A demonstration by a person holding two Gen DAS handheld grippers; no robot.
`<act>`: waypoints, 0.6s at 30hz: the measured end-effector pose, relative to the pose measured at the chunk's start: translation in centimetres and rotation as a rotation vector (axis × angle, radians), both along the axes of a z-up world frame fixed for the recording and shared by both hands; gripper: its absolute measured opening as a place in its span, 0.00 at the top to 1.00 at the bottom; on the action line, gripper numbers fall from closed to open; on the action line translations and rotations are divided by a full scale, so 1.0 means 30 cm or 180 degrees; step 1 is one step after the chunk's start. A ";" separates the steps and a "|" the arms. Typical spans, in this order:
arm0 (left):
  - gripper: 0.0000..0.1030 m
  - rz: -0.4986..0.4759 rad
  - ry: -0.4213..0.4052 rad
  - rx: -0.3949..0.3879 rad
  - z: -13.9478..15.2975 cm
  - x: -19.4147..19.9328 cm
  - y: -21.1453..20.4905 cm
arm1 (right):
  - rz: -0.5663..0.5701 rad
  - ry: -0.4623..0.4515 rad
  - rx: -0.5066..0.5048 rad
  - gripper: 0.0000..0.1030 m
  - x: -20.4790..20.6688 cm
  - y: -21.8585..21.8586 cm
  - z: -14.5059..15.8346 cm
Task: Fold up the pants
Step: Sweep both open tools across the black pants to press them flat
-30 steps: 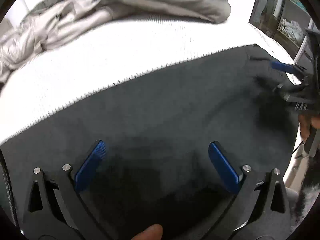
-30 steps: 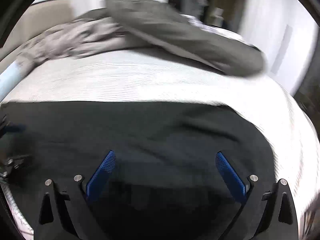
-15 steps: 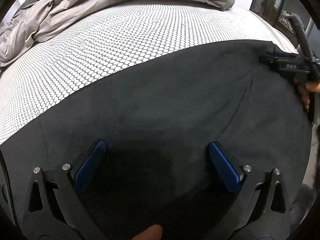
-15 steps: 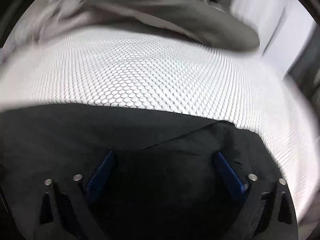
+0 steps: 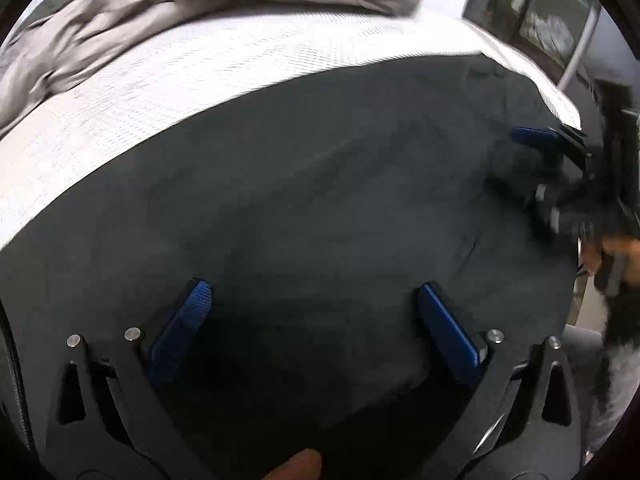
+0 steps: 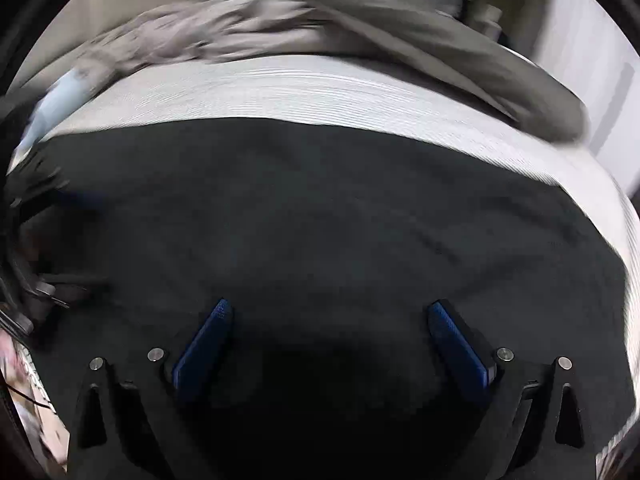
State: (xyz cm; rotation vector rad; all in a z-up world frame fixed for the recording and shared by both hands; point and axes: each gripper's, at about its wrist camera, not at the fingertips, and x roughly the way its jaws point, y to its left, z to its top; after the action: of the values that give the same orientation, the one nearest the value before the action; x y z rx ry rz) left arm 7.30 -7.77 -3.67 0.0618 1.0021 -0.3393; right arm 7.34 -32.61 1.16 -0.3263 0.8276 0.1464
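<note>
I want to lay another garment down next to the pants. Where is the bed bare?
A bare white strip of bed cover runs between the black pants and the heaped grey bedding behind. The near side is crowded: pants and both open grippers.

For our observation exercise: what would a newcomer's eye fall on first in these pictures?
The dark pants spread flat across the white patterned bed fill the foreground. Each open claw, left and right, shows blue pads over the cloth. A crumpled grey blanket lies behind.

Pants seemingly matt cloth
</note>
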 end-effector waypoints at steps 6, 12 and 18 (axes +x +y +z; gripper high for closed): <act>0.00 0.0748 -0.0133 0.0277 0.013 -0.132 0.365 | -0.0533 -0.0267 0.0014 0.04 -0.072 -0.221 0.027; 0.01 0.1167 -0.0194 0.0273 0.070 -0.242 0.550 | -0.0513 -0.0225 0.0220 0.03 -0.130 -0.144 0.064; 0.01 0.1069 -0.0233 -0.0083 0.110 -0.135 0.460 | 0.0326 -0.0134 0.0135 0.03 -0.144 0.107 0.071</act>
State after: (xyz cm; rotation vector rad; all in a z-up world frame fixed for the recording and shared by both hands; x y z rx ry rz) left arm 3.25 6.04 -0.39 -0.1163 0.9169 -0.0423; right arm 3.02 -29.40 3.29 -0.3310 0.7655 0.2517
